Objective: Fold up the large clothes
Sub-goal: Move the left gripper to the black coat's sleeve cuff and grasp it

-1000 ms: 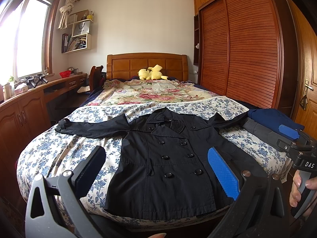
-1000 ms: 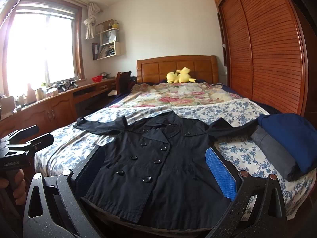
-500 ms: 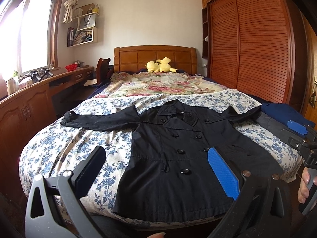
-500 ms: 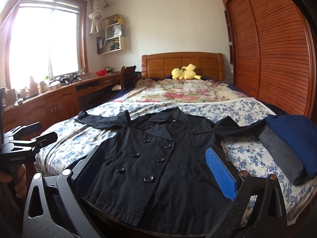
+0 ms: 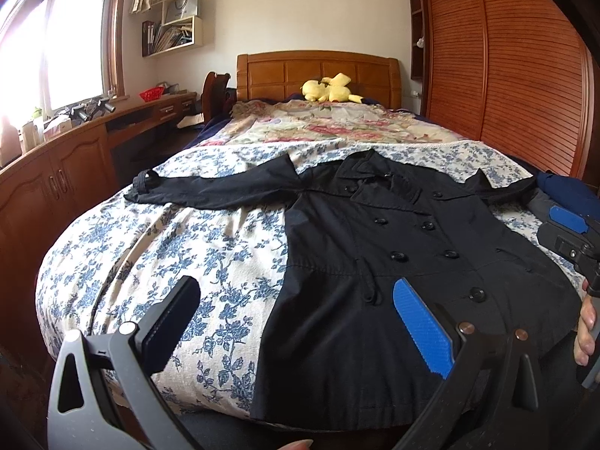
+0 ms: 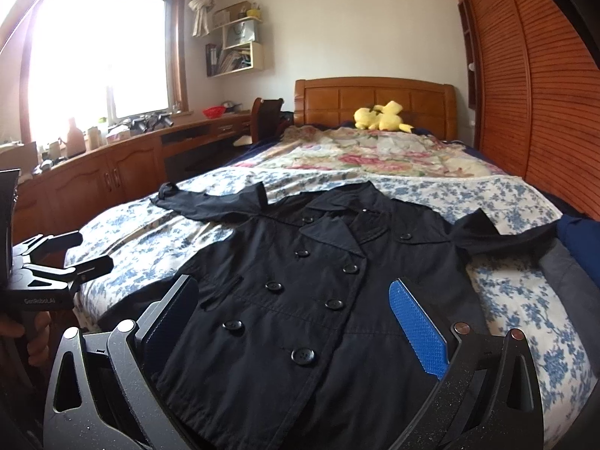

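A black double-breasted coat [image 5: 393,262] lies flat and face up on the bed, sleeves spread out to both sides; it also shows in the right wrist view [image 6: 318,292]. My left gripper [image 5: 296,322] is open and empty, above the coat's lower left hem and the floral sheet. My right gripper [image 6: 292,322] is open and empty above the coat's lower front. The right gripper also shows at the right edge of the left wrist view [image 5: 570,236], and the left gripper at the left edge of the right wrist view [image 6: 56,262].
The bed [image 5: 168,247] has a blue floral sheet, with a pink floral quilt [image 5: 330,127] and a yellow plush toy [image 5: 330,90] behind. Folded blue and grey clothes [image 6: 573,262] lie at the right edge. A wooden desk [image 5: 56,172] runs along the left, a wardrobe [image 5: 506,67] along the right.
Both grippers have moved forward and lower toward the bed; the coat looks larger and nearer. Both stay open. The coat has not moved.
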Demonstrator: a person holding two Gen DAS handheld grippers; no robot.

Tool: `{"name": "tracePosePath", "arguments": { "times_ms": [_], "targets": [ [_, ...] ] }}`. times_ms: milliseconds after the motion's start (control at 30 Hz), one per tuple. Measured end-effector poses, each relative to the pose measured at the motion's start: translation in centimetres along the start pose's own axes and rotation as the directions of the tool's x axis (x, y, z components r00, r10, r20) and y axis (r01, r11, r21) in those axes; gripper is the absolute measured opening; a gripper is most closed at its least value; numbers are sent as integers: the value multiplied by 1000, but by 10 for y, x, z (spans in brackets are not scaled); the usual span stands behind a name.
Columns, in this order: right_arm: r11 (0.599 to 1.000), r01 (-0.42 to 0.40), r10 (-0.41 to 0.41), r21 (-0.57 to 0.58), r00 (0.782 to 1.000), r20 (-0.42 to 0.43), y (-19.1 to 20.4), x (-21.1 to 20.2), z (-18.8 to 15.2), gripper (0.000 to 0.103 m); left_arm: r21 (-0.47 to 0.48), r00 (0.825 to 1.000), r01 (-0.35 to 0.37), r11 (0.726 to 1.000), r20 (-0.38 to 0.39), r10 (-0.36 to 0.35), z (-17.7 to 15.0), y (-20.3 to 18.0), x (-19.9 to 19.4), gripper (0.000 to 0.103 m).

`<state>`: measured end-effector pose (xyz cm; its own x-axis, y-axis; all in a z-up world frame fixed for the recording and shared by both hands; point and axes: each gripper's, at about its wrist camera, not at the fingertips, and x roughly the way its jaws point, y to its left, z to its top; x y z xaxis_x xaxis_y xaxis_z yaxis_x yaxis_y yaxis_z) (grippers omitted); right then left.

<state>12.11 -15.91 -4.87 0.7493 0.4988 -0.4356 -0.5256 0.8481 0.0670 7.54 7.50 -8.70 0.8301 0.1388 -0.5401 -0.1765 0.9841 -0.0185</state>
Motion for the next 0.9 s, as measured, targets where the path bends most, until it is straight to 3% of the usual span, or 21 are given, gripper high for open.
{"name": "tracePosePath", "arguments": {
  "times_ms": [400, 500, 600, 733, 900],
  "targets": [
    [993, -76, 75, -95, 997, -12, 6, 104, 21, 103, -30, 997, -35, 999, -68, 33, -5, 28, 58, 103],
    [987, -110, 105, -114, 993, -53, 13, 137, 20, 103, -41, 994, -20, 999, -104, 15, -4, 39, 72, 103],
    [980, -163, 150, -114, 982, -118, 18, 166, 9, 103, -44, 989, -49, 998, -140, 42, -3, 52, 84, 103],
    [970, -211, 183, -118, 960, -210, 21, 183, -14, 103, -65, 985, -55, 996, -165, 44, -3, 76, 101, 103],
    [968, -232, 210, -92, 956, -203, 16, 180, -19, 103, -165, 978, -43, 985, -208, 8, -3, 124, 129, 103]
  ]
}}
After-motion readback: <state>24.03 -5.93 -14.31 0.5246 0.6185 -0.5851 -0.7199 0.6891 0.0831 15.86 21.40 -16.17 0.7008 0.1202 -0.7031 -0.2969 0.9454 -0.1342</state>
